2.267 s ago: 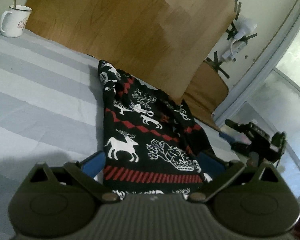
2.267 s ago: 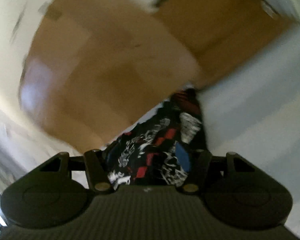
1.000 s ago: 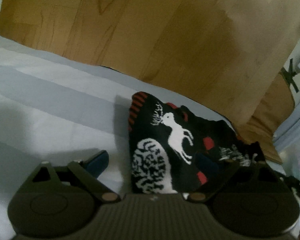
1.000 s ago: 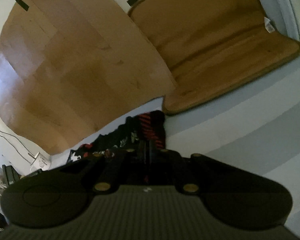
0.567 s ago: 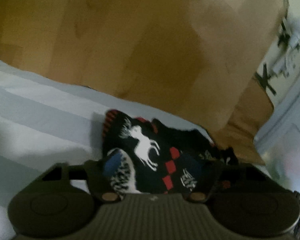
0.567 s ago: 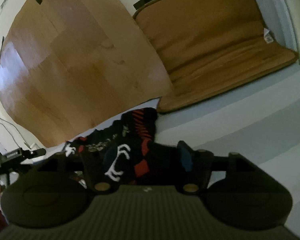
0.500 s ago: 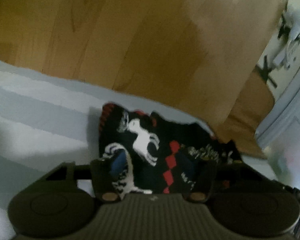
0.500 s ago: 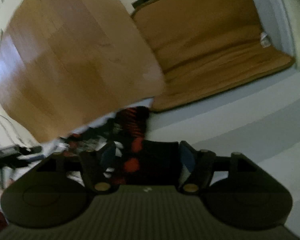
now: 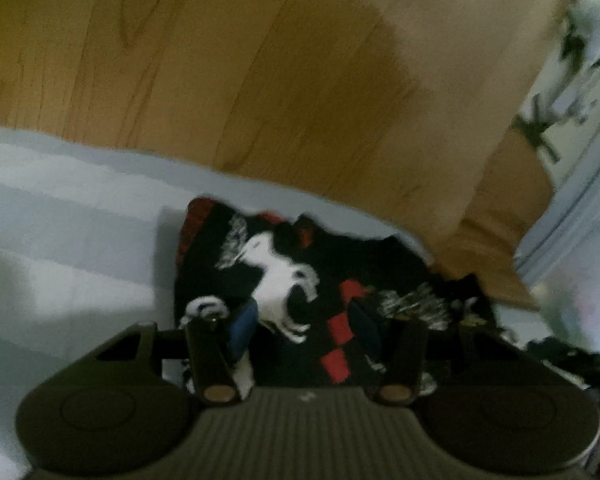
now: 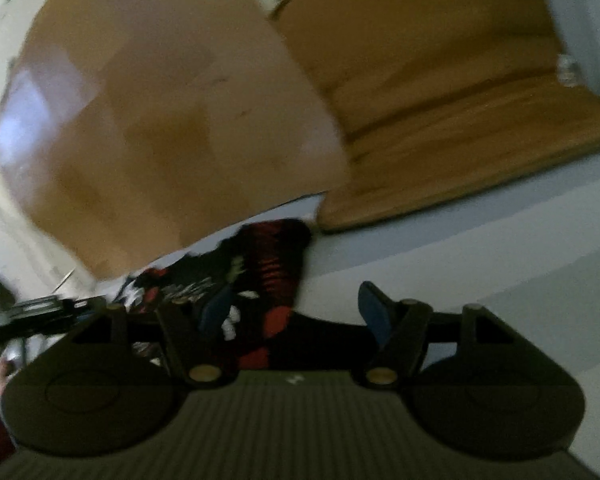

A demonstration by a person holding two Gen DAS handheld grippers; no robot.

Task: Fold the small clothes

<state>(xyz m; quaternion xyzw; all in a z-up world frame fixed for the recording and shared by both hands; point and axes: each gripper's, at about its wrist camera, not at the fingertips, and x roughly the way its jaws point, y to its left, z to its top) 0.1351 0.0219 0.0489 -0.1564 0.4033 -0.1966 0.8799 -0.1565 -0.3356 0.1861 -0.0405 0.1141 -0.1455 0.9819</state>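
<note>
Black knit sweater (image 9: 300, 280) with the white deer, bunched on the striped bed (image 9: 60, 240) against the wooden headboard (image 9: 260, 80), mid-fold, both tools spread and released, left tool (image 9: 302, 326) and right tool (image 10: 294, 312) straddling the near edge; next: probably regrip and flatten.

Both wrist views low, close over sweater (image 9: 284, 280) (image 10: 268, 272), facing wooden board (image 9: 260, 80) (image 10: 160, 120).

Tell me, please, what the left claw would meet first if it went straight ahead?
Most likely the sweater: it already lies between the open left claw tips. Beyond it stands the wood panel; depth is unclear in this blurred view.
</note>
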